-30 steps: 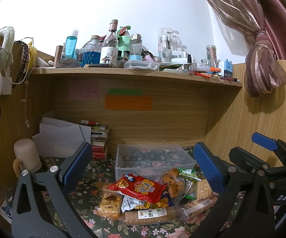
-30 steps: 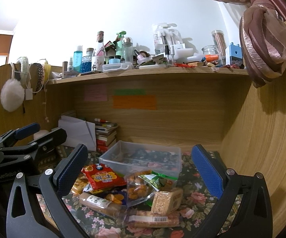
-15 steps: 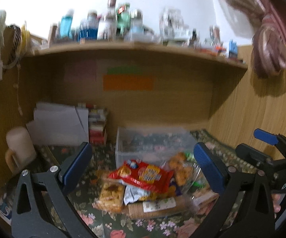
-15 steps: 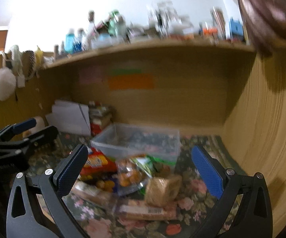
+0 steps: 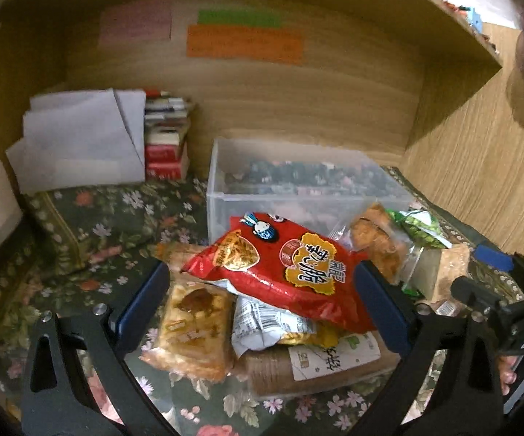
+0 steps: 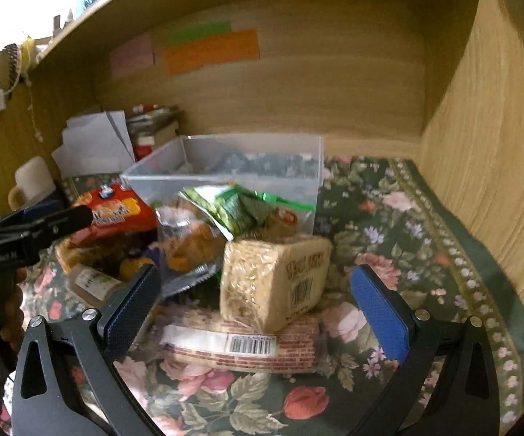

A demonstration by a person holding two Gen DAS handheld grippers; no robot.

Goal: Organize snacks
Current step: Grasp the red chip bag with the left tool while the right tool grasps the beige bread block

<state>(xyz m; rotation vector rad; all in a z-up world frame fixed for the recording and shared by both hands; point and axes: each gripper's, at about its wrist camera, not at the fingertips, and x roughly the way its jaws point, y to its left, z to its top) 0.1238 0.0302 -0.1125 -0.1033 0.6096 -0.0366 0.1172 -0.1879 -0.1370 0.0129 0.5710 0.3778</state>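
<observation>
A heap of snacks lies on the floral cloth in front of a clear plastic box [image 5: 225, 181] [image 6: 222, 180]. On top is a red bag [image 5: 283, 272] [image 6: 116, 214]. My left gripper [image 5: 262, 305] is open, its fingers on either side of the red bag's near end, just above a pastry packet [image 5: 193, 327] and a brown biscuit roll [image 5: 313, 367]. My right gripper [image 6: 254, 309] is open around a tan oat-bar block [image 6: 273, 283], which rests on a brick-print packet [image 6: 240, 345]. A green bag [image 6: 236, 207] and an orange-snack bag [image 6: 185, 243] lie behind.
Wooden desk walls close in at the back and right [image 6: 498, 145]. White papers [image 5: 80, 141] and a stack of books [image 5: 167, 138] stand at the back left, with a cream mug [image 6: 33, 181] nearby. Bare floral cloth [image 6: 407, 218] spreads to the right of the heap.
Both grippers have moved forward and down under the shelf, close over the snack heap. The shelf top with its bottles has left the views.
</observation>
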